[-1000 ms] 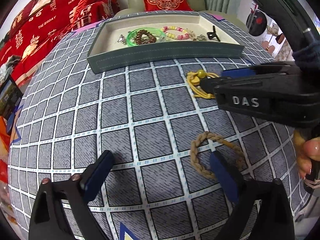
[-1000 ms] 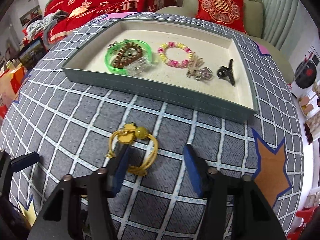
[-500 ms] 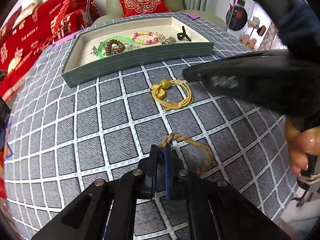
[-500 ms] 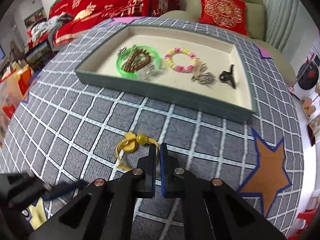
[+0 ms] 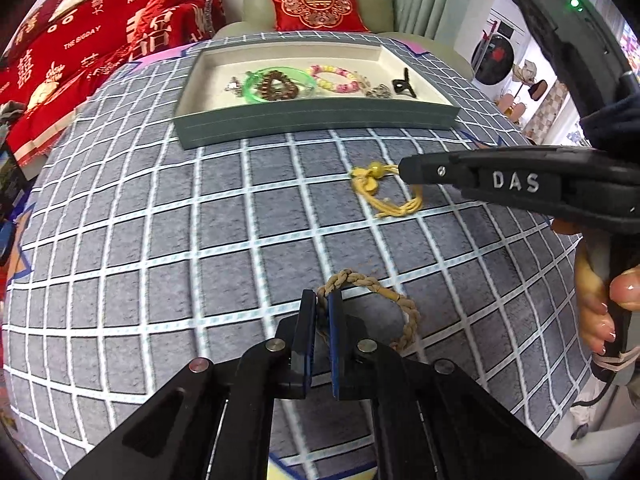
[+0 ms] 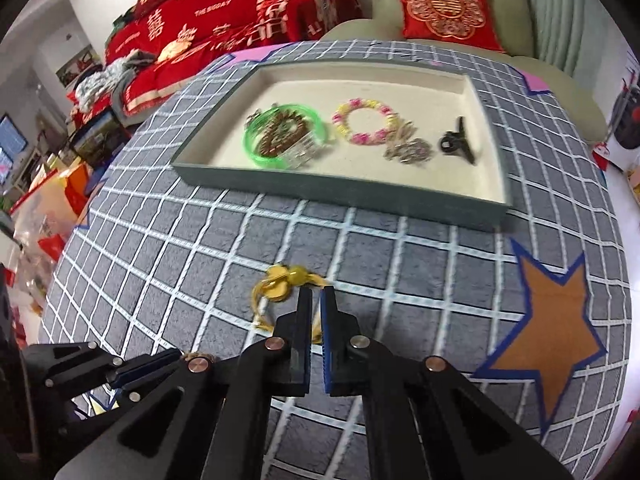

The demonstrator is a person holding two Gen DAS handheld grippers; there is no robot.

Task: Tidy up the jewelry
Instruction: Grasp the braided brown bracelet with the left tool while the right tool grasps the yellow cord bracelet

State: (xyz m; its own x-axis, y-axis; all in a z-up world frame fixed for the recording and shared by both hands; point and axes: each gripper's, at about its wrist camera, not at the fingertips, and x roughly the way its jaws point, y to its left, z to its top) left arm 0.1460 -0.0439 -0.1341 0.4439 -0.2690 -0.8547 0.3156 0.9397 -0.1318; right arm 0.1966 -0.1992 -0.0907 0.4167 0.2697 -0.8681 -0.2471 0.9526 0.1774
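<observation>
Bracelets: left gripper [image 5: 322,300], lately spread, now pinches braided band [image 5: 404,307]; right gripper [image 6: 316,294] now pinches yellow cord [image 6: 280,289]. Tray [image 6: 340,190] at 12 o'clock; both ready to lift.

Tray [image 6: 344,190] contents motion-blurred in right view; yellow cord bracelet [image 6: 276,286] partly hidden behind right hand-held gripper [image 6: 316,300].

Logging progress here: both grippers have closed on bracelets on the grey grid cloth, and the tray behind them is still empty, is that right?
Not quite. The tray already holds jewelry, including a green bangle and a pink-and-yellow bead bracelet, as the right wrist view shows. The rest stands.
</observation>
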